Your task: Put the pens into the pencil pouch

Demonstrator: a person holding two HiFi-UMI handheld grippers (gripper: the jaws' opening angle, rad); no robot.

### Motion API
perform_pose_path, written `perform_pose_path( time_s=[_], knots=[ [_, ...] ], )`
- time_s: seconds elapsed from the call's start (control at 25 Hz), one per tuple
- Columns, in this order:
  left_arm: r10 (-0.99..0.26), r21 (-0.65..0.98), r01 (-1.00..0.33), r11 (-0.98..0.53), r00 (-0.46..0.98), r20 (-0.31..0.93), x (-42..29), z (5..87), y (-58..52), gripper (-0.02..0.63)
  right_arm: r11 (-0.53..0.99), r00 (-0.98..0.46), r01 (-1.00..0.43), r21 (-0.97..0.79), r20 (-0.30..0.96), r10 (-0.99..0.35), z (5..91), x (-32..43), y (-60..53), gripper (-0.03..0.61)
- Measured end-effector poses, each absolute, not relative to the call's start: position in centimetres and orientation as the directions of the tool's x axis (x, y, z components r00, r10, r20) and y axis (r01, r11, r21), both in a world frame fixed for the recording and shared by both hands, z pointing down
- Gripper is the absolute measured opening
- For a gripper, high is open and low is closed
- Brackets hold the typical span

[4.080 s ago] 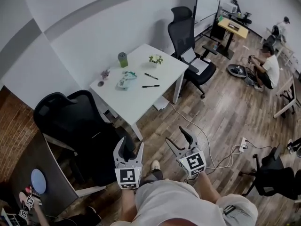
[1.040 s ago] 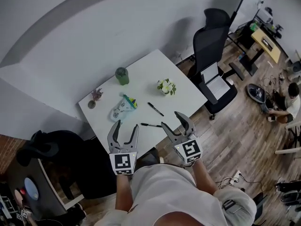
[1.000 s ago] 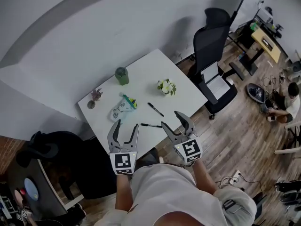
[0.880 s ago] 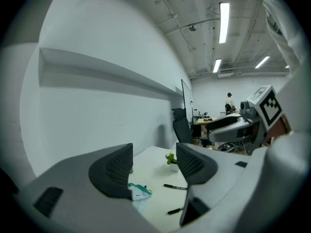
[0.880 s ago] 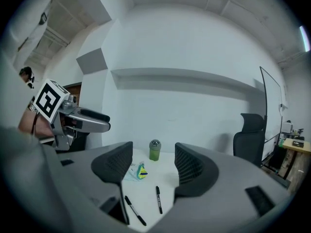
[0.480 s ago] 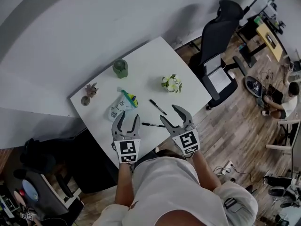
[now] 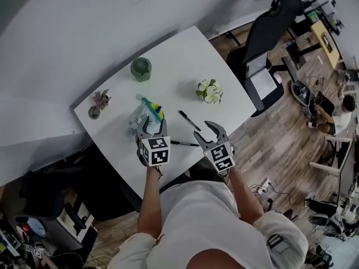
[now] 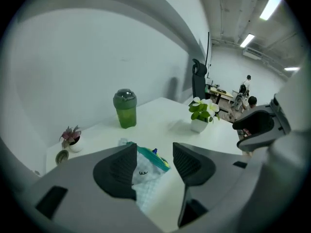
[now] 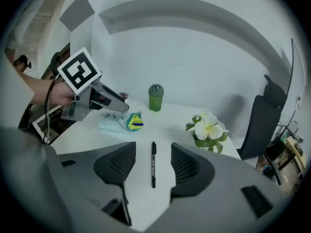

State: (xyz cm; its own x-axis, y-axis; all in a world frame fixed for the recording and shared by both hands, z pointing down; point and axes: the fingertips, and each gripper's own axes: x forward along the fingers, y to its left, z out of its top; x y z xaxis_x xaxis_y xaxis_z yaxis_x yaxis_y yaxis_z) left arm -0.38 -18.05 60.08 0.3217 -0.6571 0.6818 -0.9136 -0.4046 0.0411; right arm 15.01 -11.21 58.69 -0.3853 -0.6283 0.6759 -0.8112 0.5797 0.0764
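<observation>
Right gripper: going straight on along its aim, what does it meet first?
Most likely the black pen lying on the white table, lined up between the jaws of the right gripper. These have just been closing but stand apart, clear of it. Depth is unclear.

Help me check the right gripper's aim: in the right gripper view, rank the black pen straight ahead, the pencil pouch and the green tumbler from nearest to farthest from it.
The right gripper has its jaws apart, just closing a little, gripping nothing.
1. black pen: straight ahead, seen between the jaws.
2. pencil pouch: farther, to the left.
3. green tumbler: farthest, at the table's back.
</observation>
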Motion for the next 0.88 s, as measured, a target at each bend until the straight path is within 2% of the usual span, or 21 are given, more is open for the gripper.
perform_pose_path(
  time_s=[0.12, 0.24, 0.32, 0.48, 0.6, 0.64, 0.8, 0.88],
  knots=[
    [-0.629, 0.012, -0.928, -0.373, 0.262, 0.732, -0.4, 62.3, -19.3, 0.258, 0.593, -0.362, -0.802, 0.074, 0.730, -0.580, 61.5, 15.6, -11.5, 0.230],
    [-0.595, -0.075, -0.931, -0.358, 0.166, 0.786, -0.7, 64.5, -19.7, 0.257, 0.617, -0.348, -0.784, 0.069, 0.775, -0.528, 64.1, 15.9, -11.5, 0.230],
    [-0.571, -0.124, -0.926, -0.356, 0.111, 0.813, -1.0, 65.6, -19.4, 0.216, 0.650, -0.341, -0.756, 0.070, 0.806, -0.483, 66.0, 15.9, -11.2, 0.229],
    [-0.556, -0.170, -0.921, -0.350, 0.058, 0.829, -1.0, 66.5, -18.7, 0.072, 0.703, -0.345, -0.710, 0.032, 0.855, -0.387, 68.9, 16.4, -10.4, 0.170],
    [-0.545, -0.176, -0.930, -0.322, 0.030, 0.838, -1.3, 67.1, -17.8, 0.009, 0.726, -0.348, -0.688, 0.006, 0.875, -0.336, 70.3, 16.7, -10.1, 0.166],
    [-0.543, -0.173, -0.935, -0.311, 0.025, 0.840, -1.5, 67.2, -17.5, -0.003, 0.734, -0.346, -0.679, 0.003, 0.881, -0.323, 70.6, 16.8, -10.0, 0.160],
    [-0.533, -0.137, -0.952, -0.273, 0.031, 0.846, -2.3, 67.0, -16.3, -0.005, 0.761, -0.362, -0.649, -0.010, 0.883, -0.298, 71.4, 17.0, -9.6, 0.066],
    [-0.536, -0.121, -0.959, -0.257, 0.037, 0.844, -2.8, 66.8, -15.9, -0.006, 0.776, -0.378, -0.631, -0.018, 0.880, -0.287, 71.5, 16.8, -9.5, 0.051]
  ],
)
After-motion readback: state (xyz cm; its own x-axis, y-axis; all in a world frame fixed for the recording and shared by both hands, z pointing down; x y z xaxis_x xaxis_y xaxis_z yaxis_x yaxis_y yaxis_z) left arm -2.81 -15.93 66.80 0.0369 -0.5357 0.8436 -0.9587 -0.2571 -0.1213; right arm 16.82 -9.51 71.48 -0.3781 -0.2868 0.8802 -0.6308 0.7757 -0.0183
